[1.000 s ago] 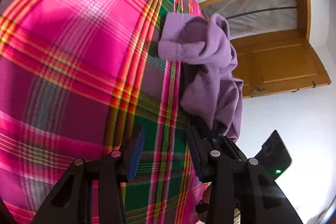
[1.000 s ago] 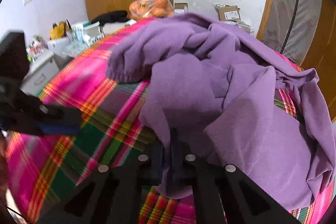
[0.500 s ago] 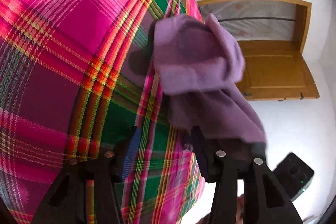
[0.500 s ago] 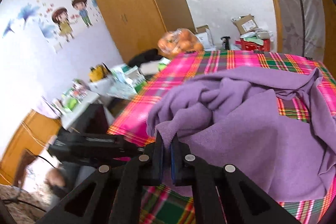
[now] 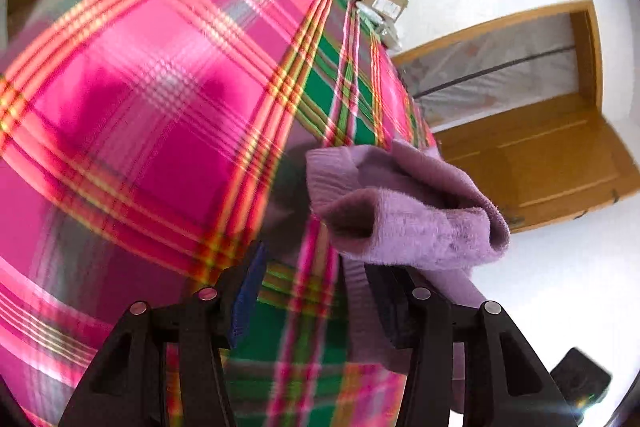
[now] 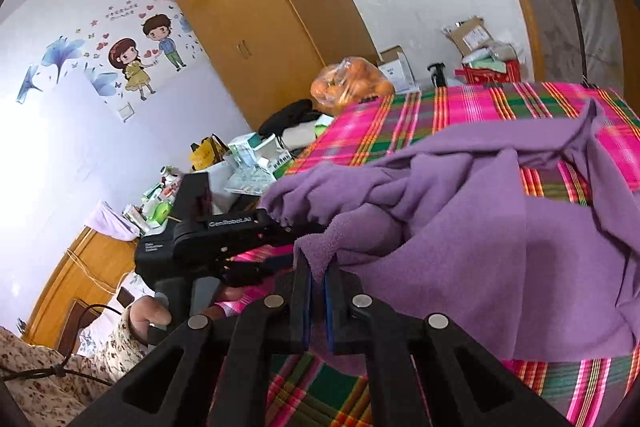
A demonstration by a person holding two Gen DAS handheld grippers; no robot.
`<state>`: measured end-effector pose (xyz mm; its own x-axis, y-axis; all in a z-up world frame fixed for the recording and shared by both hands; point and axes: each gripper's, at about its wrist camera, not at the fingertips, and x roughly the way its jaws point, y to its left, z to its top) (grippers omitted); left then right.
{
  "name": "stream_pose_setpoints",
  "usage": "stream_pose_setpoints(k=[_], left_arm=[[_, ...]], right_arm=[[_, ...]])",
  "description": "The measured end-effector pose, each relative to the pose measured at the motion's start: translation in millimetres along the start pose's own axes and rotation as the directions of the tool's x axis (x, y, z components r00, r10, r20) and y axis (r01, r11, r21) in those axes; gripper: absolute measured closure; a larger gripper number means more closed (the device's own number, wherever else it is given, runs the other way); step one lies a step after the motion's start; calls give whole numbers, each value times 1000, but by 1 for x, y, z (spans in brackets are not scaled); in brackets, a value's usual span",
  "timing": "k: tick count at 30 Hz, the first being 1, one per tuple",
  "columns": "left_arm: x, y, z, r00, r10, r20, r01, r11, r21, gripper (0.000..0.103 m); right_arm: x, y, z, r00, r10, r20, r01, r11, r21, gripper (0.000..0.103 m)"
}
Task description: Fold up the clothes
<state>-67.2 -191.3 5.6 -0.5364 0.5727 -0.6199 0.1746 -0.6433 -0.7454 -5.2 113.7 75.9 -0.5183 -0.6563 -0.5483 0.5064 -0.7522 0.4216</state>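
One purple garment (image 6: pixel 472 227) is being lifted in a heap off the plaid-covered table (image 6: pixel 460 107); two grippers are being used. The right gripper (image 6: pixel 317 291) is being angled downward, its jaws nearly closed and pinched on a fold of the garment. The left gripper (image 5: pixel 308 291) is being held over the plaid, jaws standing wide, with cloth draped against its right finger (image 5: pixel 394 311), not clamped.
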Motion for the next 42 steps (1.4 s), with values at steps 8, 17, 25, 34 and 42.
stream_pose_setpoints(k=[8, 17, 25, 34, 42], left_arm=[[-22, -7, -2, 986, 41, 163, -71, 981, 183, 51], [-43, -16, -8, 976, -11, 216, -84, 901, 426, 51], [-54, -36, -26, 970, -3, 242, -149, 781, 606, 51], [-38, -41, -37, 984, 16, 178, -130, 747, 652, 51], [-14, -49, -36, 991, 85, 107, -135, 723, 677, 52]], right_arm=[[15, -15, -10, 999, 21, -43, -19, 999, 42, 97], [23, -23, -15, 997, 22, -68, -18, 998, 66, 96], [27, -31, -23, 996, 20, -89, -13, 996, 89, 96], [34, -31, -27, 994, 20, -107, -10, 995, 97, 96], [39, -31, -29, 993, 32, -117, -19, 994, 111, 96]])
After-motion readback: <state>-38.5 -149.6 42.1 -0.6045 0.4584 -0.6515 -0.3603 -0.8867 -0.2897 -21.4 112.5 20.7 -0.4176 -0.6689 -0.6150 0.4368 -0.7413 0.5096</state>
